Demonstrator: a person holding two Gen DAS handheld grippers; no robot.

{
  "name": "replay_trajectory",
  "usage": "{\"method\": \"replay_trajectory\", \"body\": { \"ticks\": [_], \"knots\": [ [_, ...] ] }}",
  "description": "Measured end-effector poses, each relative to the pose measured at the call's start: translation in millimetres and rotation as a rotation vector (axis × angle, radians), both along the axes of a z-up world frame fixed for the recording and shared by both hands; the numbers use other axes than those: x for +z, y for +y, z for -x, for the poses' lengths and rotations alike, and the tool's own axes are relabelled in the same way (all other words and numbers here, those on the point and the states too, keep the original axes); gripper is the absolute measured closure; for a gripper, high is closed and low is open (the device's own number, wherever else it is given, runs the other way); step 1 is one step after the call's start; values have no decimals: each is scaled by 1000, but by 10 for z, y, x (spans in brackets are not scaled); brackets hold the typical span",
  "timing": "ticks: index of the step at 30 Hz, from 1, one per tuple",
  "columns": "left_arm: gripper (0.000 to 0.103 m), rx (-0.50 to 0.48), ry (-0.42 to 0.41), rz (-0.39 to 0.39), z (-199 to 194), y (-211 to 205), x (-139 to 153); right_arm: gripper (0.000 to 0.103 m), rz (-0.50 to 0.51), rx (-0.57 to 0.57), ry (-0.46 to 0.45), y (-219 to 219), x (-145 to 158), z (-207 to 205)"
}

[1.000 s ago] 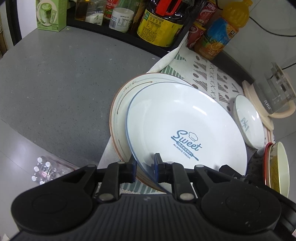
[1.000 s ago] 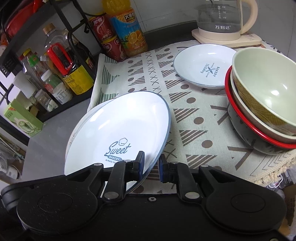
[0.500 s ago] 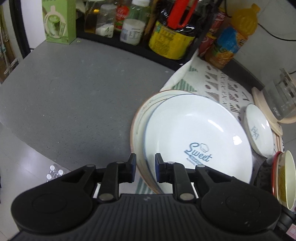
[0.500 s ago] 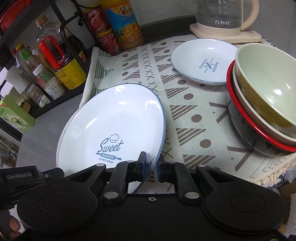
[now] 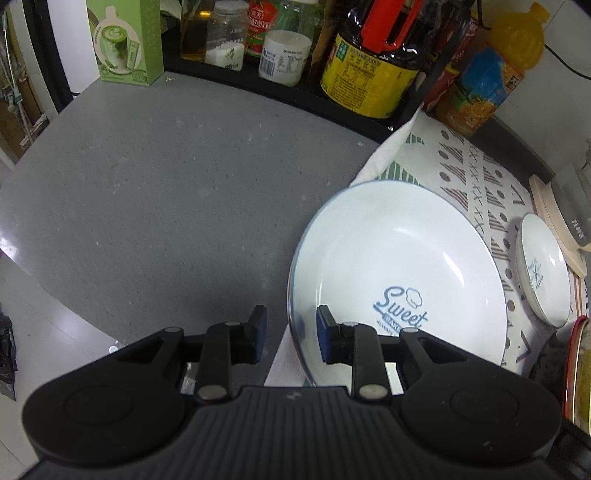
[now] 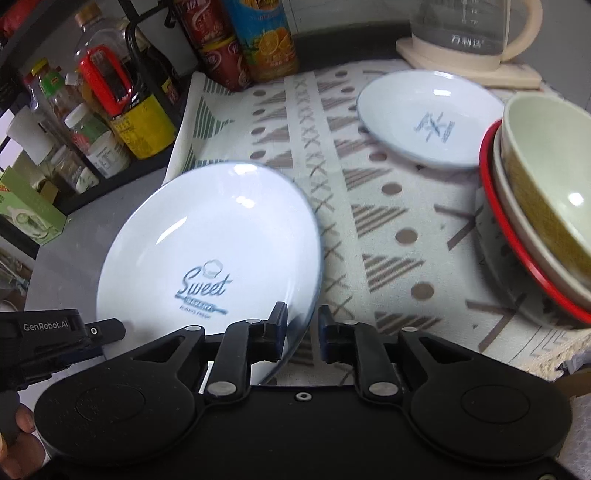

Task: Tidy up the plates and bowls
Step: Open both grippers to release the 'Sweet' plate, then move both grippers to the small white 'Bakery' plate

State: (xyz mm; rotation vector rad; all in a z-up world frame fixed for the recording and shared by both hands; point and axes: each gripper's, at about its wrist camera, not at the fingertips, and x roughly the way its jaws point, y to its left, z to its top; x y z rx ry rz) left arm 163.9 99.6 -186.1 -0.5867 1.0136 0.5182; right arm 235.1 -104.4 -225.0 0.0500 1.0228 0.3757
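Note:
A large white plate (image 5: 399,266) printed "Sweet Bakery" lies at the left edge of the patterned cloth (image 6: 369,221). In the right wrist view the plate (image 6: 210,236) is slightly blurred. My left gripper (image 5: 291,330) straddles its near-left rim; the jaws are opening and stand clear of the rim. My right gripper (image 6: 302,326) straddles the near-right rim, its jaws also opening, with gaps beside the rim. The left gripper (image 6: 55,339) also shows at the lower left of the right wrist view. A small white plate (image 6: 428,118) lies further back. Stacked bowls (image 6: 546,206) stand on the right.
A black rack with bottles and jars (image 5: 369,74) runs along the back, a green carton (image 5: 125,40) at its left. A glass kettle (image 6: 472,33) on a cream base stands behind the small plate. The grey counter (image 5: 166,184) stretches left of the cloth, its edge near my left gripper.
Both grippers' jaws have spread apart from the big plate's rim. The plate has settled lower, and the brown-rimmed plate beneath it no longer shows. My left gripper has shifted left.

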Motion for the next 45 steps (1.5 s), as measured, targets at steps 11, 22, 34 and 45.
{"method": "replay_trajectory", "body": {
  "ticks": [11,22,34,45],
  "knots": [
    [52,-31,-38,-61,-327,-32,254,62,-20,-74,-72,-191,264,-212],
    [37,-164,-91,-51,-949,-273,398,26,-66,-152,-184,-483,756,-667],
    [37,-346,-101,27,-1690,-628,281,25,-46,-378,-89,-1151,679,-1417],
    [38,-426,-77,140,-2265,-840,80,36,-133,-508,108,-1549,404,-1946]
  ]
}}
